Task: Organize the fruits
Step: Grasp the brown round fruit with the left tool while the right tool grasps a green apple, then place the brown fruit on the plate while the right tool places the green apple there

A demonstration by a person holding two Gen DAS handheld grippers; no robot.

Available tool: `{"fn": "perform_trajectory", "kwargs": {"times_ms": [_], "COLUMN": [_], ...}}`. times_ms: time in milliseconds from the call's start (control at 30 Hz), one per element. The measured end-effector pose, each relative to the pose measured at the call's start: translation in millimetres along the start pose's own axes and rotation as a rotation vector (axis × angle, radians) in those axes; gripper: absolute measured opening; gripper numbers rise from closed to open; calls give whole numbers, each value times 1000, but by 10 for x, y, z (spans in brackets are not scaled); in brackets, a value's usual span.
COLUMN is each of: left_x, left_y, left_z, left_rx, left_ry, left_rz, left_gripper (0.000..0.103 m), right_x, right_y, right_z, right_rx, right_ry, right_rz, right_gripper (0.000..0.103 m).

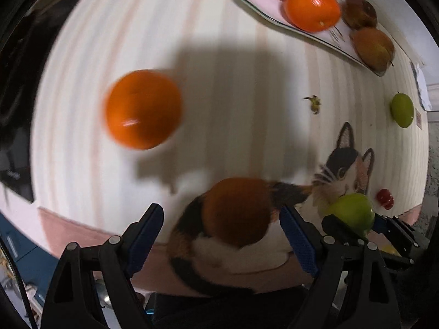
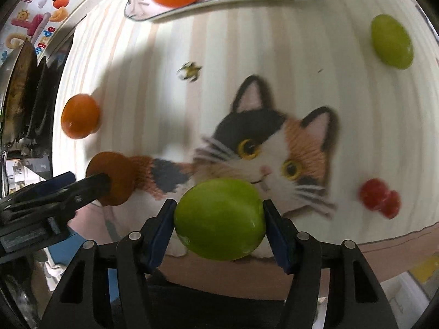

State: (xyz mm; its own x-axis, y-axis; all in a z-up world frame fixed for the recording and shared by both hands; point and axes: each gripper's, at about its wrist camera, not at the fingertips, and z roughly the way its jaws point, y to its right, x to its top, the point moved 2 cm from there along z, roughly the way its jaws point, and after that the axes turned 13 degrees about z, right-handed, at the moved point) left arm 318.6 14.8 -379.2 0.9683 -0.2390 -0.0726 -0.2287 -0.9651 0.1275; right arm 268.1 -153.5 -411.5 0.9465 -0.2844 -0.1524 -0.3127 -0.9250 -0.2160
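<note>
Right gripper [image 2: 219, 219]: blue pads touching round green fruit [image 2: 219, 219]. Left gripper [image 1: 222, 219]: wide open, straddling dark-orange round fruit [image 1: 238, 211], no contact.

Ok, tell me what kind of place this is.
Probably a home table: a cat-print tablecloth, a glass plate of fruit, and colourful children's stickers on the surface behind.

A striped cream tablecloth [image 2: 219, 54] covers the work surface, printed with a calico cat [image 2: 274, 148] and a small bee [image 2: 189, 71] above the cat's head. A pink border band [image 2: 397, 241] runs along the cloth's near edge. At the upper left, colourful cartoon stickers [image 2: 35, 19] mark a pale surface beyond the table.
</note>
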Motion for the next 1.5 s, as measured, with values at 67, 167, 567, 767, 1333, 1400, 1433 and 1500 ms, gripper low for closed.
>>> {"fn": "perform_trajectory", "kwargs": {"times_ms": [67,167,567,767,1333,1400,1433,1500], "left_x": [38,45,109,92,472,670,757,971], "left_y": [60,129,355,488,497,418,353,233], "left_z": [68,111,152,171,-544,-705,-750,-821], "left_rx": [6,23,67,80,-55,-92,-103,-121], "left_ry": [1,-1,-11,-13,131,168,182,213], "left_rz": [16,42,83,97,15,-20,-35,-71], "left_gripper": [76,51,52,50,49,49,49,49], "right_x": [28,52,277,335,613,710,797,1015], "right_y": [33,49,86,-23,-154,-144,-150,-150], "right_z": [24,57,136,118,-272,-371,-446,-592], "right_rx": [-4,-11,-13,-18,70,97,113,139], "right_ry": [-7,-16,-62,-51,38,48,57,83], "right_rz": [0,3,21,-5,20,38,47,65], "right_gripper": [65,65,66,65,64,64,64,64]}}
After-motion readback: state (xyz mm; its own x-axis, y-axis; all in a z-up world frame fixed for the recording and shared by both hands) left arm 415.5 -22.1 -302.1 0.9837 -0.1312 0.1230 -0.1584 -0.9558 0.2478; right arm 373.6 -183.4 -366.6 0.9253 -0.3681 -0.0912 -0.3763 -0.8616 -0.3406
